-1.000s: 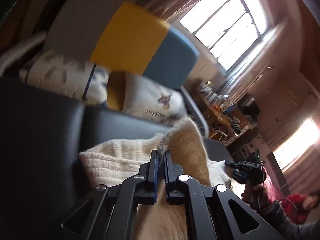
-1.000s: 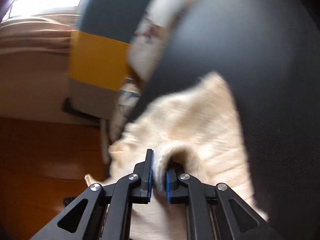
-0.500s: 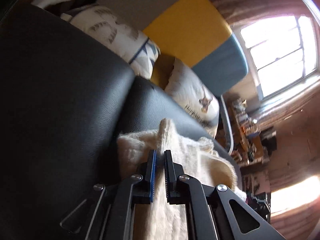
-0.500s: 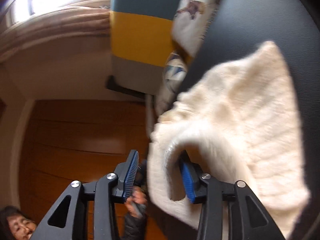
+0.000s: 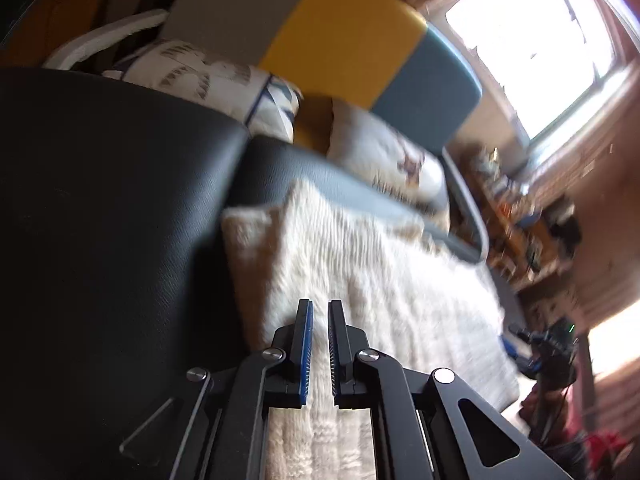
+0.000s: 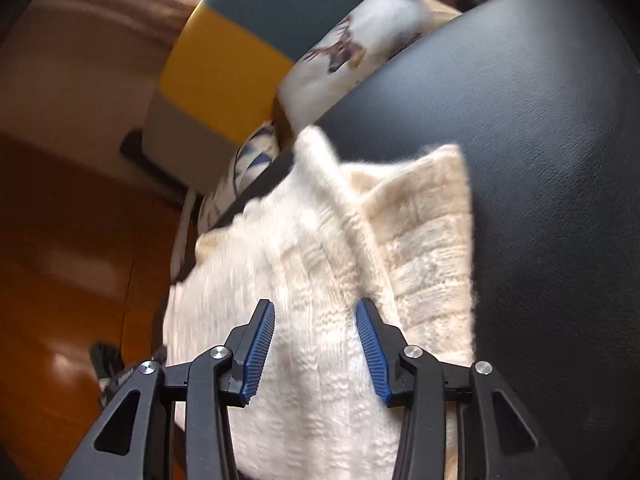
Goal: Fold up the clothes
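A cream knit sweater point(image 6: 320, 280) lies folded on the black leather seat point(image 6: 540, 160), spread beneath both tongs. The right gripper point(image 6: 316, 312) is spread wide above it; the left gripper point(image 5: 319, 312) shows a narrow empty gap, gripping nothing.

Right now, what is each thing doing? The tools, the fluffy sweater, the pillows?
Left tool: narrow gap between its fingers, nothing pinched in it, hovering over the sweater.
Right tool: wide open, holding nothing.
Cream sweater: lying on the black couch, one layer folded over another.
Deer pillow: leaning at the couch's back edge.
Patterned pillow: lying beside it.
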A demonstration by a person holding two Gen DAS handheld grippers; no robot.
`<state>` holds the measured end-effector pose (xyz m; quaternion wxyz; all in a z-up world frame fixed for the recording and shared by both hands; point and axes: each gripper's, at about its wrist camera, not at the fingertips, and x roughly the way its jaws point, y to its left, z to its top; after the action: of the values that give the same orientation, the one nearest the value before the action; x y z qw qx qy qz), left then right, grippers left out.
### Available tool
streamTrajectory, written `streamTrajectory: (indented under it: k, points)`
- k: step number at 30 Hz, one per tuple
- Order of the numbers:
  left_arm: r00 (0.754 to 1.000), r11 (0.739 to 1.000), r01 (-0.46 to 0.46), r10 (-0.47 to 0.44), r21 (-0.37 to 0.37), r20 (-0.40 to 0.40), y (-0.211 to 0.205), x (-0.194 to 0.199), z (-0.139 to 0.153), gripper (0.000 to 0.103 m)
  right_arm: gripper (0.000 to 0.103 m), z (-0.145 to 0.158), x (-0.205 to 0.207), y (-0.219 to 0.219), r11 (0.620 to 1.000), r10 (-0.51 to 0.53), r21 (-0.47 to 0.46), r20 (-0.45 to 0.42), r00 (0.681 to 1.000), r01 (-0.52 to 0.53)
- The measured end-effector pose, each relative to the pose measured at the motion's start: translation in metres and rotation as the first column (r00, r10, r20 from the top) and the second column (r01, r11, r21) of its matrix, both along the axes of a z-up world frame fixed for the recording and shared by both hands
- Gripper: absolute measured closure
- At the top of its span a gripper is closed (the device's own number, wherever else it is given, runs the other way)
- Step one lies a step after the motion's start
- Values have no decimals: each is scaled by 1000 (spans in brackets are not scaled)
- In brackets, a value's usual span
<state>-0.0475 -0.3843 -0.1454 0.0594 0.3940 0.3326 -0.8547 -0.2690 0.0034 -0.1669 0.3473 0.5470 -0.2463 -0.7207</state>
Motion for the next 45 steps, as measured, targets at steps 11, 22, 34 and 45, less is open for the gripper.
streamTrajectory:
  k: [11,22,34,45]
  points:
    - [982,987,154,-158,42,108,32,49,-12,97,69,13,99,32,971,195,144,1,981,-193]
    - [975,963,221,-219,-157,26,62,79,41,82,58,69,118,-85,833,454,449,-223,863,-322]
    - [917,872,391,-340,-295,210,103,-1,13,89,77,19,121,-108,730,547,609,-250,799,-310]
    - [984,939,176,-174,-295,34,92,-12,35,103,99,17,111,-93,754,466,624,-287,837,-207]
